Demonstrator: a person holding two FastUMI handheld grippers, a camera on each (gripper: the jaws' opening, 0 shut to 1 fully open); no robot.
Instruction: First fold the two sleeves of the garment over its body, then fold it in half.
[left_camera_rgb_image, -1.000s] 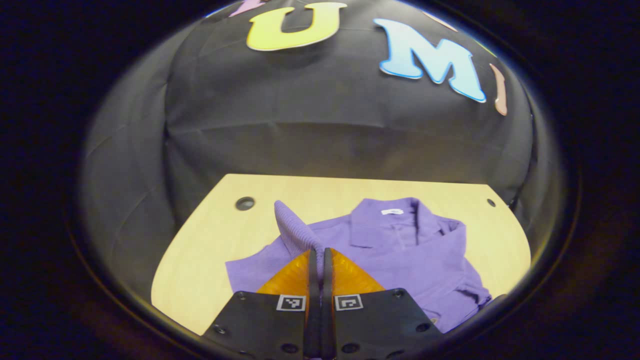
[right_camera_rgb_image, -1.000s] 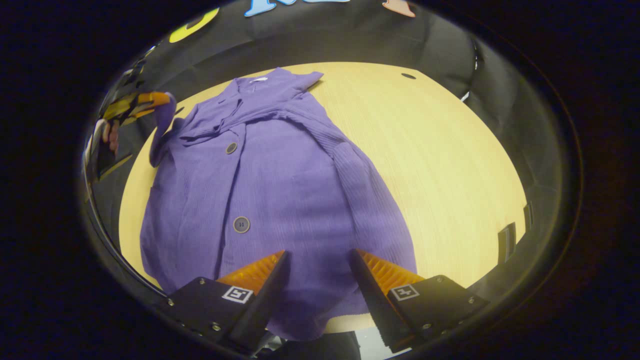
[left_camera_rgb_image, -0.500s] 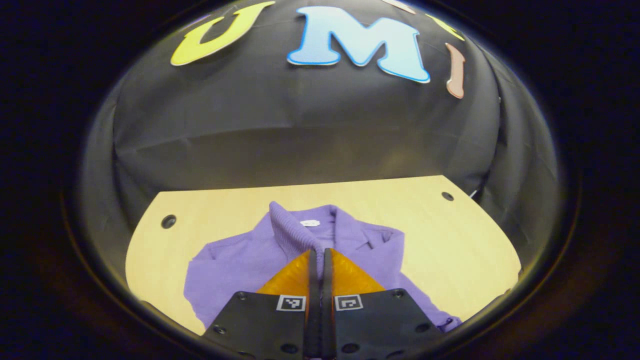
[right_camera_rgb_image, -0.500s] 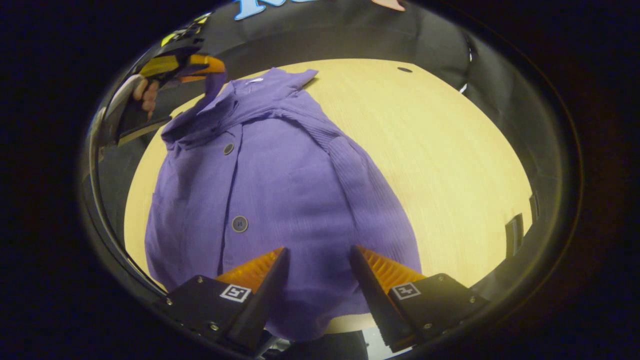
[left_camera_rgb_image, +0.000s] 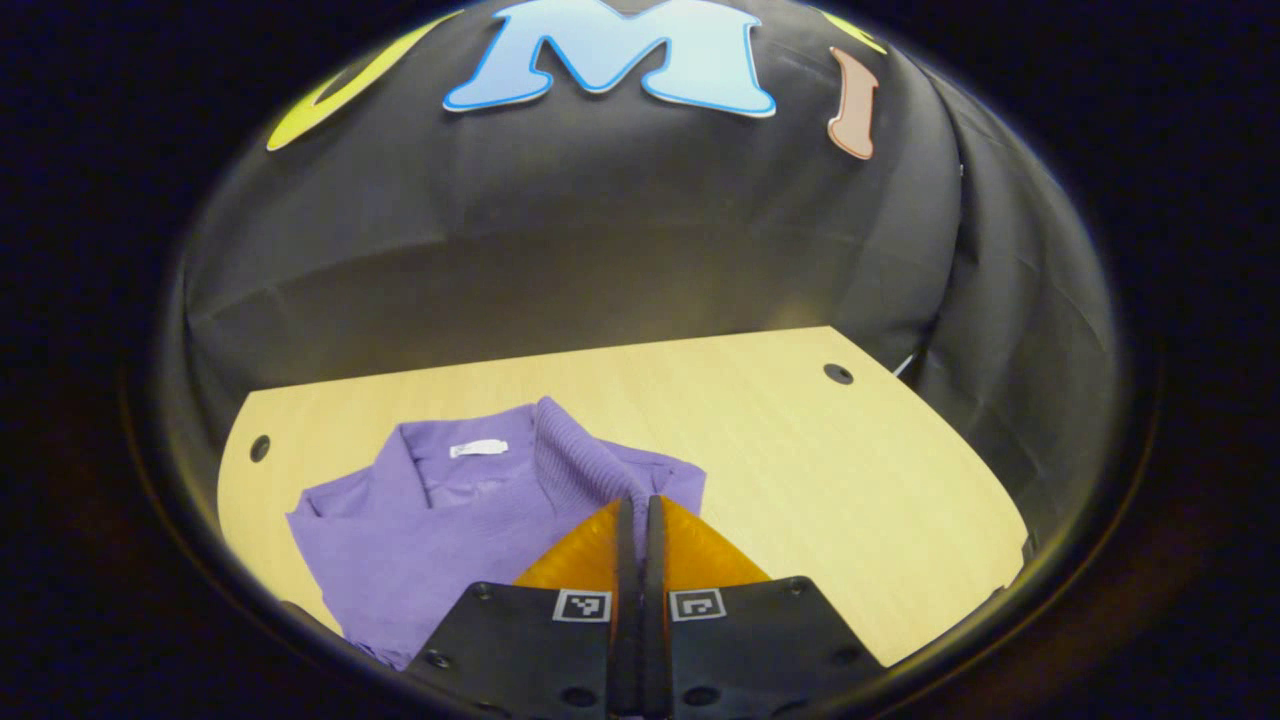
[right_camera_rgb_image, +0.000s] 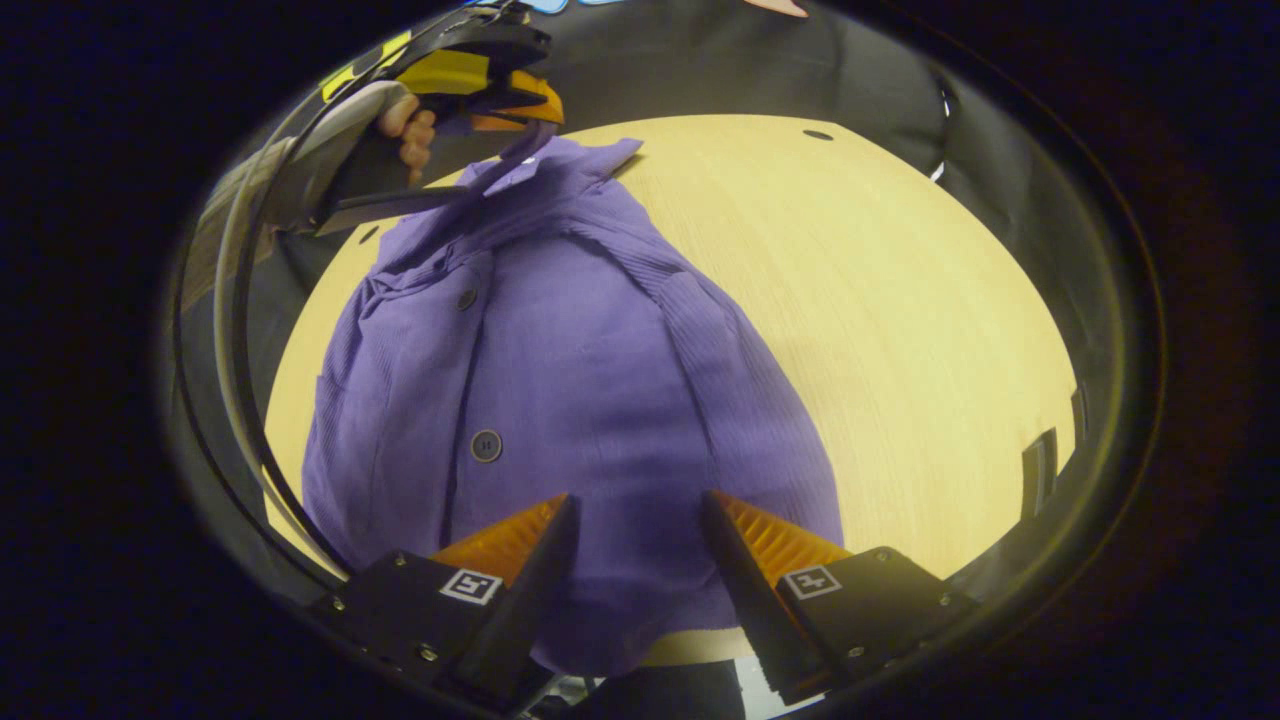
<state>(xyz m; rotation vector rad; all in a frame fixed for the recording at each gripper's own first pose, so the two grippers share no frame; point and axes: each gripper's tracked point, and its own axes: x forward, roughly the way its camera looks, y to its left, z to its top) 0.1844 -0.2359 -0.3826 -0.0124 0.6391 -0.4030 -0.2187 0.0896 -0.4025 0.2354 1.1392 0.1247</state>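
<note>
Left gripper carried sleeve rightward

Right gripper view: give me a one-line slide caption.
Open right gripper hovers above purple button-front garment on pale wooden table; left gripper lifts its sleeve.

The garment is soft purple cloth, matt, with a fine ribbed weave; the sleeve pinched in the left claw is coarser, knit-like ribbing. Small dark buttons ahead of the right claw look smooth and slightly glossy. Under the garment, the counter is pale wood-grain laminate, smooth with a low sheen. The claw fingers carry ridged, rubbery faces on matt black plastic mounts.
</note>
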